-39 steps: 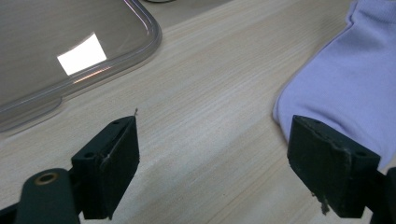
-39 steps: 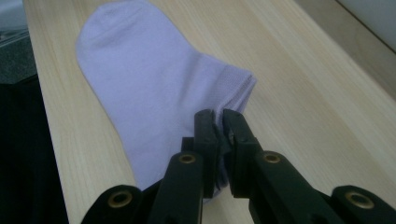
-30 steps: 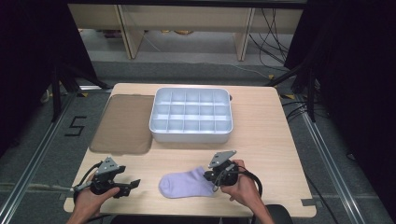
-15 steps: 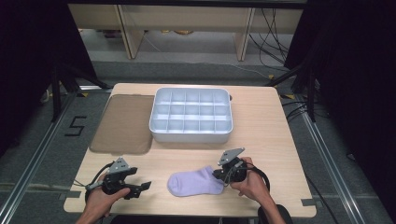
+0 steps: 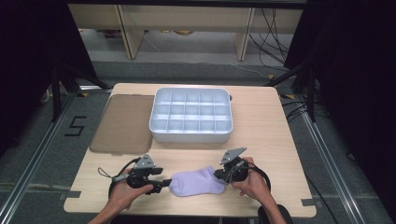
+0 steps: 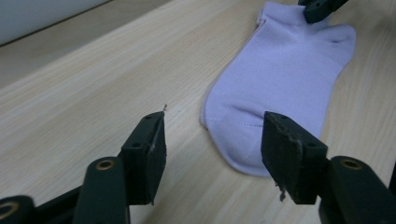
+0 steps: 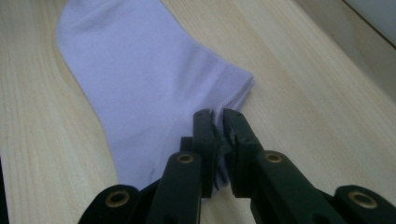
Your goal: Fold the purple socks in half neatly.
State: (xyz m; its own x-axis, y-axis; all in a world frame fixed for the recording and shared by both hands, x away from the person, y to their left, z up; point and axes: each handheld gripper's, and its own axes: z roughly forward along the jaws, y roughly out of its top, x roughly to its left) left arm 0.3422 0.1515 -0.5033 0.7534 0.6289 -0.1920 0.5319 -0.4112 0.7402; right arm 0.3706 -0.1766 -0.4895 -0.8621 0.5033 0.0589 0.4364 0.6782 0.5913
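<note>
A lilac ankle sock [image 5: 196, 182] lies flat near the table's front edge. My right gripper [image 5: 219, 174] is shut on its cuff at the right end; in the right gripper view the black jaws [image 7: 217, 126] pinch the folded cuff edge of the sock [image 7: 140, 79]. My left gripper [image 5: 163, 183] sits at the sock's toe end. Its jaws have just been closing. In the left gripper view the left gripper [image 6: 215, 135] still stands apart, with the toe of the sock [image 6: 275, 88] lying between the pads and not pressed. The right gripper [image 6: 322, 9] shows at the far cuff.
A white tray [image 5: 156, 122] divided into several compartments stands at the middle of the table behind the sock. A brown mat [image 5: 123, 123] lies to its left. The wooden table's front edge [image 5: 187, 212] runs just below both hands.
My left hand has slid right along the table up to the sock's toe, and its jaws have narrowed. The right gripper carried the sock a little to the right, then kept still.
</note>
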